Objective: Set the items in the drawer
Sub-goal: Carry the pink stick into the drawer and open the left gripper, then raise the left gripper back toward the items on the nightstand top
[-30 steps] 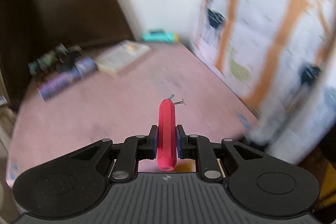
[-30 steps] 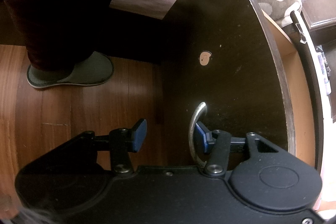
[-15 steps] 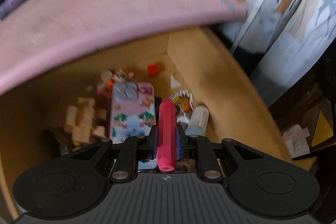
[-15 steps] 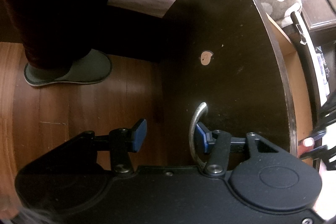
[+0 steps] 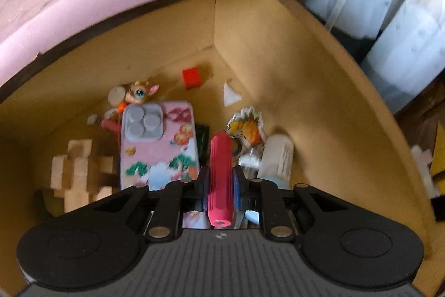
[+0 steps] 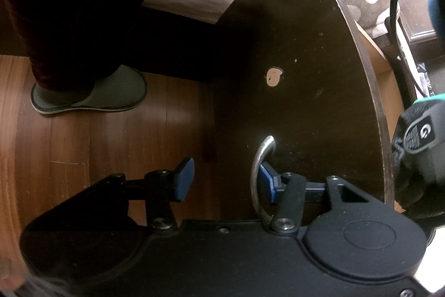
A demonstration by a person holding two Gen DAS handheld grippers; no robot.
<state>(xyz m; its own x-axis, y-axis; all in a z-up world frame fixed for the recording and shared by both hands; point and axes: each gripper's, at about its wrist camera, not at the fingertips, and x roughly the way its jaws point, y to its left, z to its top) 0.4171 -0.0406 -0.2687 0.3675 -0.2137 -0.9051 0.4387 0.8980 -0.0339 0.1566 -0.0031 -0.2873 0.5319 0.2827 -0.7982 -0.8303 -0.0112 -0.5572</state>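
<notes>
Left gripper (image 5: 219, 181), fingers clamped on a red handled tool (image 5: 220, 180) held above the open drawer (image 5: 306, 91) near its right wall, over a patterned phone case (image 5: 158, 146); right gripper (image 6: 225, 180), fingers apart, one finger behind the drawer-front handle (image 6: 260, 174).

Left view bright, slightly motion-blurred — right view dim, heavily shadowed; fisheye-bent edges.
</notes>
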